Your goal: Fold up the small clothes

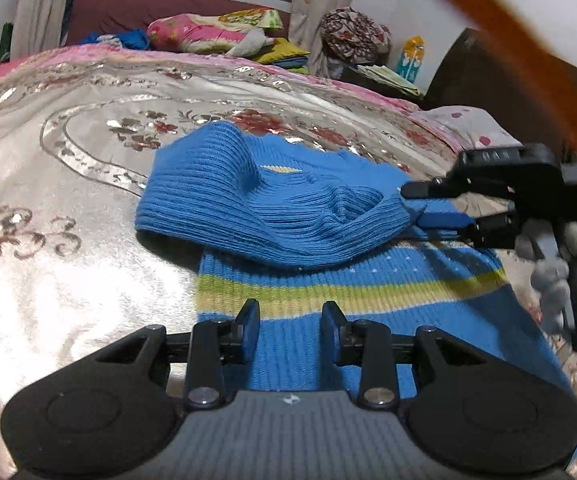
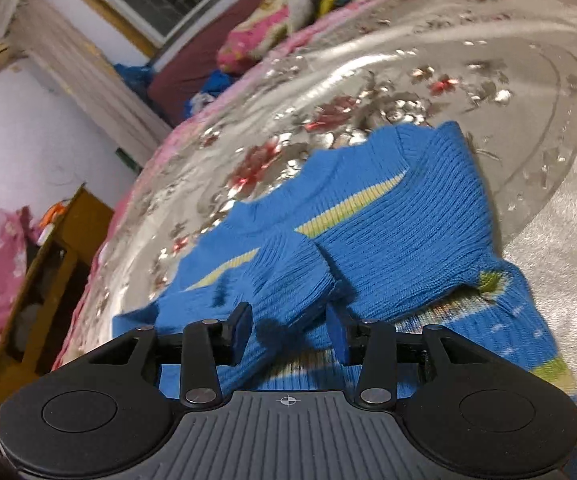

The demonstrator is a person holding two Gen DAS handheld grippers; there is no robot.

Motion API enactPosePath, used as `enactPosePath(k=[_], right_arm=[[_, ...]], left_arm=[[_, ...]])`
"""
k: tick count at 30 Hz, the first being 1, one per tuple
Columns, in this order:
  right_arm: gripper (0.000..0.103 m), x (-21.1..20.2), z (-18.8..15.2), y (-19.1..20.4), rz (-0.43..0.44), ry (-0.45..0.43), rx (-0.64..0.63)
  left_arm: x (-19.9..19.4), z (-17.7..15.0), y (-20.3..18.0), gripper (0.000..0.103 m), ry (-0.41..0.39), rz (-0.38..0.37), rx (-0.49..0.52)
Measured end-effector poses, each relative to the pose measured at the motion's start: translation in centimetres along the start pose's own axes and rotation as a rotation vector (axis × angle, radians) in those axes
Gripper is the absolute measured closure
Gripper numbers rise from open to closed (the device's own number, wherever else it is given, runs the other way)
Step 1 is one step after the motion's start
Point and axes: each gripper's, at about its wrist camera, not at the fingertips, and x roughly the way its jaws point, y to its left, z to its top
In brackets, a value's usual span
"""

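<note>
A small blue knit sweater (image 1: 328, 292) with yellow-green stripes lies on a shiny silver floral bedspread (image 1: 68, 220). One sleeve (image 1: 248, 208) is folded across its chest. My left gripper (image 1: 290, 330) is open and empty above the sweater's lower hem. My right gripper (image 1: 428, 206) shows at the right of the left wrist view, its jaws parted at a sleeve cuff. In the right wrist view the right gripper (image 2: 288, 332) is open with the second sleeve's cuff (image 2: 284, 288) lying loose between its fingers, over the sweater (image 2: 388, 216).
Pillows and folded bedding (image 1: 216, 32) lie at the bed's far end under a window. A dark headboard or cabinet (image 1: 508, 80) stands at the right. A wooden shelf unit (image 2: 48, 272) stands beside the bed. An orange cable (image 1: 528, 20) crosses the upper right.
</note>
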Motion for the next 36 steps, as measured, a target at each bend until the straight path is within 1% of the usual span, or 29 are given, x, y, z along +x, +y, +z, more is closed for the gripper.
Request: enactPosePath(k=[5,7,8,9,11,12,15,21,26,28,30,31,32,33,34,36], right_arm=[[0.061,0.6,0.3,0.8,-0.034,-0.018,0.03],[0.064,1.3,0.3,0.8,-0.042,-0.007,0.054],[0.07,1.6,0.4,0.8,-0.045,-0.001,0.07],[0.078,1.8,0.4,0.7,-0.047,0.003,0.081],[0.089,1.8,0.5,0.5,-0.044,0.01,0.101],[0.092,1.8,0.6,0.5,-0.036,0.009,0.106],[0.094,1.2,1.3,1.1,-0.002,-0.008,0.101],[0.095,-0.7,4.1,3.6,0.112,-0.074,0.072],[0.095,-4.3,6.8,5.4,0.237,-0.199,0.051],[0.095,-6.0,7.3,5.6,0.261,-0.266,0.027],[0.095,-7.4,6.9,4.8,0.257,-0.325,-0.001],[0.095,-7.7,6.4,3.8,0.245,-0.335,0.004],[0.095,-7.5,5.9,2.6,0.216,-0.321,0.02],[0.095,-7.0,5.4,1.3,0.171,-0.296,0.04],[0.095,-6.1,4.7,-0.3,0.103,-0.266,0.057],[0.094,-4.1,3.8,-3.1,0.0,-0.19,0.071]], left_arm=[[-0.5,0.1,0.1,0.063,-0.008,-0.015,0.01],[-0.8,0.0,0.1,0.062,-0.016,-0.009,0.015],[-1.0,0.1,0.0,0.062,-0.019,-0.003,0.017],[-1.0,0.1,0.0,0.061,-0.023,-0.001,0.017],[-1.1,0.2,0.1,0.06,-0.028,-0.002,0.012],[-1.1,0.3,0.1,0.059,-0.03,0.0,0.011],[-1.0,0.6,0.0,0.058,-0.036,0.012,0.013],[-1.6,2.0,0.4,0.057,-0.082,0.035,-0.012],[-1.8,3.1,0.6,0.054,-0.118,0.047,-0.029],[-1.6,3.0,0.5,0.054,-0.112,0.043,-0.03],[-1.2,2.6,0.4,0.053,-0.095,0.037,-0.025],[-0.9,2.4,0.2,0.053,-0.083,0.035,-0.022],[-0.7,2.2,0.1,0.053,-0.07,0.031,-0.02],[-0.5,2.0,0.0,0.053,-0.061,0.027,-0.018],[-0.4,1.7,-0.1,0.053,-0.052,0.025,-0.014],[-0.4,1.4,-0.4,0.053,-0.044,0.025,0.003]])
